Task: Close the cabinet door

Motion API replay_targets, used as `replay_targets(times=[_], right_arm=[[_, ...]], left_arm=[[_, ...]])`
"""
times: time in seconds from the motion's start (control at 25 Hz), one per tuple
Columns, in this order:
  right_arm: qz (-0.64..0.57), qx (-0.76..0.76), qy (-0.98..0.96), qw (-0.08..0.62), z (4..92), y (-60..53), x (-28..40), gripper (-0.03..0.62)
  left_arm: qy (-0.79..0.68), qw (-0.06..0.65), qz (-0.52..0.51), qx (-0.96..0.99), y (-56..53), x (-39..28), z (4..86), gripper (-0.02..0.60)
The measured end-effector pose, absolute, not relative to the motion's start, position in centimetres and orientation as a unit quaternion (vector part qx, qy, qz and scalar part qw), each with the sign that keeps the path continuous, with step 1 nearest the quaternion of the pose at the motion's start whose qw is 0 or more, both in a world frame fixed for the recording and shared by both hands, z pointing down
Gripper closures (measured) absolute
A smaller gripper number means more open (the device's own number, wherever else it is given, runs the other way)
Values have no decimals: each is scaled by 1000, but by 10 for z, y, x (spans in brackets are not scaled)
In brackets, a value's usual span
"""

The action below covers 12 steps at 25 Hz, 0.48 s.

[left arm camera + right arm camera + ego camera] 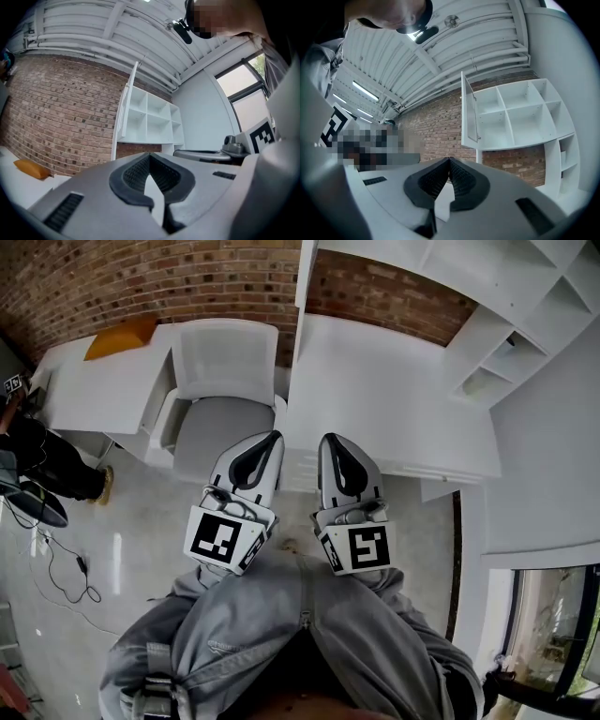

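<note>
Left gripper (150,157) and right gripper (449,161) both pinched closed, empty. Cabinet door (469,112) open, standing out from cabinet (520,117) left side, high above worktop (375,399), well apart from both. Risk: closed tip slips off thin door edge; hard shove, door rebounds.

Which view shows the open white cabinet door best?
The right gripper view: the open white cabinet door shows its broad face, swung out from the white shelf cabinet. The left gripper view shows it nearly edge-on; the head view only a thin strip.
</note>
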State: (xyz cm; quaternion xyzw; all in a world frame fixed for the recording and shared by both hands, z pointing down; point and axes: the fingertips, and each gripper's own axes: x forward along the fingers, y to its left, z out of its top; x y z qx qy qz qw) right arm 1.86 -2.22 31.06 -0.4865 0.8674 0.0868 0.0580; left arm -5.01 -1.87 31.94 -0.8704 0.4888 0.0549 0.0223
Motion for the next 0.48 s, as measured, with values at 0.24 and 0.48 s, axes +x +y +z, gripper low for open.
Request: replay_targets(times=[0.24,0.48], right_arm=[[95,-468,876,67,307,-43,22,568],[90,-450,886,68,312,-54,16,568]], left_arm=[[507,32,57,-860,-36,-48,316,577],[526,30,57,-848,-44,-53,319,577]])
